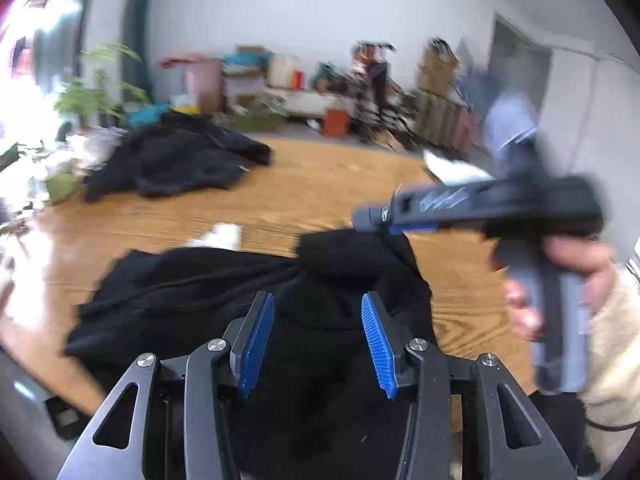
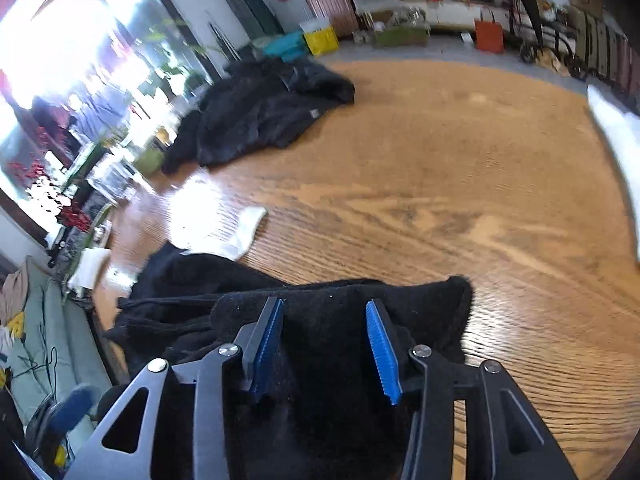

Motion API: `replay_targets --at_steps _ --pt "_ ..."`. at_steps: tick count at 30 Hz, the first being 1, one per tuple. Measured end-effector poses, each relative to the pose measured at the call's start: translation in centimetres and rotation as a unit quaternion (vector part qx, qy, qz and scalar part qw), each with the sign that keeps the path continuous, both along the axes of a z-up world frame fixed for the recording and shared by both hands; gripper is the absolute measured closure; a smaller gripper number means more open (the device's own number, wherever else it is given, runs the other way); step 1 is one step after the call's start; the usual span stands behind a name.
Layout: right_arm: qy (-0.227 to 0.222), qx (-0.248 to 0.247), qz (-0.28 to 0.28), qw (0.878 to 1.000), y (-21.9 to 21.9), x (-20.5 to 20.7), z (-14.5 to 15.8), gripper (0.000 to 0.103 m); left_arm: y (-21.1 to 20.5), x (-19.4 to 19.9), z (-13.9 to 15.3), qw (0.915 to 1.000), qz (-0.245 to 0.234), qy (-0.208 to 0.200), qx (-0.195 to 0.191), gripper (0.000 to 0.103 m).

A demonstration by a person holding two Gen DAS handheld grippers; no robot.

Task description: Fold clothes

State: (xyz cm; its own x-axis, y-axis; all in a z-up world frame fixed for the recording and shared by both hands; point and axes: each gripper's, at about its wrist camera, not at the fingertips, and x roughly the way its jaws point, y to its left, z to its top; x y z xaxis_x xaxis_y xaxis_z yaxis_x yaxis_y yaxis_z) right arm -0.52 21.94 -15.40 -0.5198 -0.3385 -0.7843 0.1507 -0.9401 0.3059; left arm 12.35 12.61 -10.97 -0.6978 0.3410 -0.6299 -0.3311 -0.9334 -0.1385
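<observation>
Here, view by view.
Left wrist, left gripper (image 1: 318, 336): jaws released, blue pads apart over the black garment (image 1: 224, 300), nothing pinched.
Left wrist, right gripper (image 1: 374, 218): blurred, in a hand (image 1: 560, 280); tip at the garment's raised far edge; grip cannot be told.
Left wrist, garment: near edge of the wooden table (image 1: 320, 184).
Right wrist, right gripper (image 2: 326, 346): pads apart above black cloth, not pressing.
Right wrist, surroundings: white sock (image 2: 244, 232) beside it; black clothes pile (image 2: 260, 112) at the far left edge.

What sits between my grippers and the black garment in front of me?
Nothing visible. The black garment lies directly under the open left gripper and the open right gripper. The white cloth lies beyond it on the table, out of the way.
</observation>
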Motion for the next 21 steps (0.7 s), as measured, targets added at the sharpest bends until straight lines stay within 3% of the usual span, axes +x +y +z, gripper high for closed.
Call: replay_targets --at_steps 2,4,5,6,9,12,14,15,18,19,21 --pt "0.023 -0.019 0.023 0.999 0.2 1.3 1.4 0.054 0.8 -1.4 -1.0 0.9998 0.002 -0.019 -0.009 0.056" --pt "0.041 -0.038 0.052 0.997 0.0 2.5 2.4 0.057 0.3 -2.5 -2.6 0.9977 0.035 -0.048 -0.031 0.061" --pt "0.045 -0.045 0.069 0.996 -0.2 2.9 2.6 0.057 0.1 -3.0 -3.4 0.9958 0.052 -0.063 -0.042 0.083" --pt "0.044 -0.045 0.084 0.994 -0.6 3.2 2.5 0.059 -0.5 -3.3 -4.0 0.9922 0.083 -0.070 -0.061 0.096" --pt "0.024 0.012 0.076 0.997 -1.9 2.6 0.7 0.064 -2.1 -3.7 -5.3 0.9791 0.146 -0.081 -0.116 0.096" --pt "-0.012 0.045 0.047 0.998 -1.8 0.9 -1.9 0.064 -3.1 -3.2 -5.6 0.9755 0.155 -0.087 -0.130 0.096" --pt "-0.033 0.026 0.028 0.999 -1.0 -0.2 -3.2 0.064 -3.1 -3.9 -4.9 0.9774 0.154 -0.082 -0.118 0.097" --pt "-0.037 0.015 0.022 0.999 -0.6 -0.5 -3.6 0.064 -3.2 -3.9 -3.8 0.9826 0.146 -0.071 -0.090 0.097" --pt "-0.036 -0.003 0.009 0.999 0.1 -0.9 -3.8 0.064 -2.5 -3.2 -1.0 0.9966 0.070 -0.041 -0.010 0.097" --pt "-0.036 -0.016 0.000 0.999 0.4 -0.9 -3.7 0.064 -2.1 -3.0 -0.1 0.9985 0.037 -0.034 0.021 0.097" --pt "-0.034 -0.055 -0.019 0.998 1.4 -0.6 -3.2 0.063 -1.0 -3.9 -0.3 0.9973 -0.001 -0.056 0.048 0.097"
